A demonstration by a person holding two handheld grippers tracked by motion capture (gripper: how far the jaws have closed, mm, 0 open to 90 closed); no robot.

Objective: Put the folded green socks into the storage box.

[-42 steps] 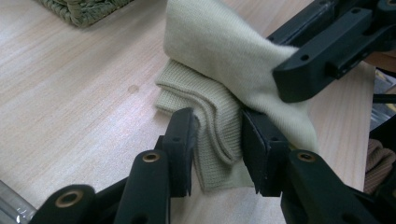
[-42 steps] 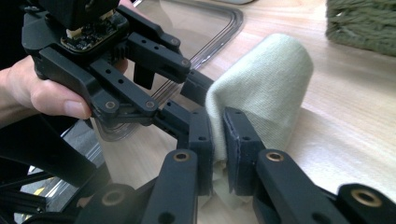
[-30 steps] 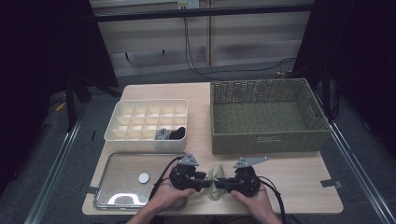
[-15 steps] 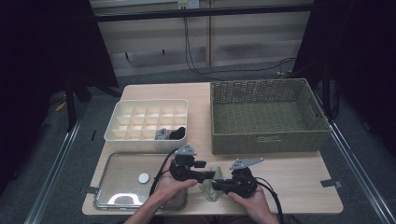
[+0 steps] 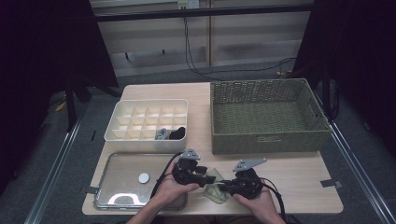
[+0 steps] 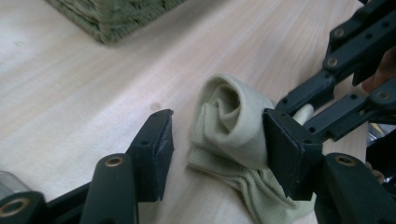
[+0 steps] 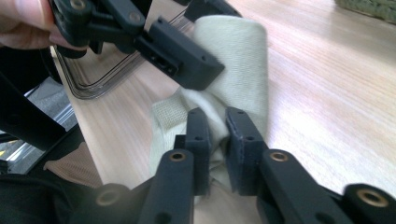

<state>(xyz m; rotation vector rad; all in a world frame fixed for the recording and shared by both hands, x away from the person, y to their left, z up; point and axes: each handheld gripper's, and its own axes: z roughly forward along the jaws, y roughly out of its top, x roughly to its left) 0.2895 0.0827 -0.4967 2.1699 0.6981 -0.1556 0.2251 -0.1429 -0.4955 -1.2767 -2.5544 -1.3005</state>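
High view: a pale green sock (image 5: pixel 214 185) is seen on the wooden table (image 5: pixel 299 179) between the left gripper (image 5: pixel 201 171) and the right gripper (image 5: pixel 224 185), in front of the wicker basket (image 5: pixel 266 116). Its rolled end is shown in the left gripper view between jaws that have just been closing and stand apart, one pad touching. A pinched fold, clamped by narrow jaws, is revealed in the right gripper view.

The right gripper (image 7: pixel 218 140) is pinching a fold of the pale green sock (image 7: pixel 238 70); just beyond its tips, the left gripper (image 7: pixel 187 58) is pressing on the sock.
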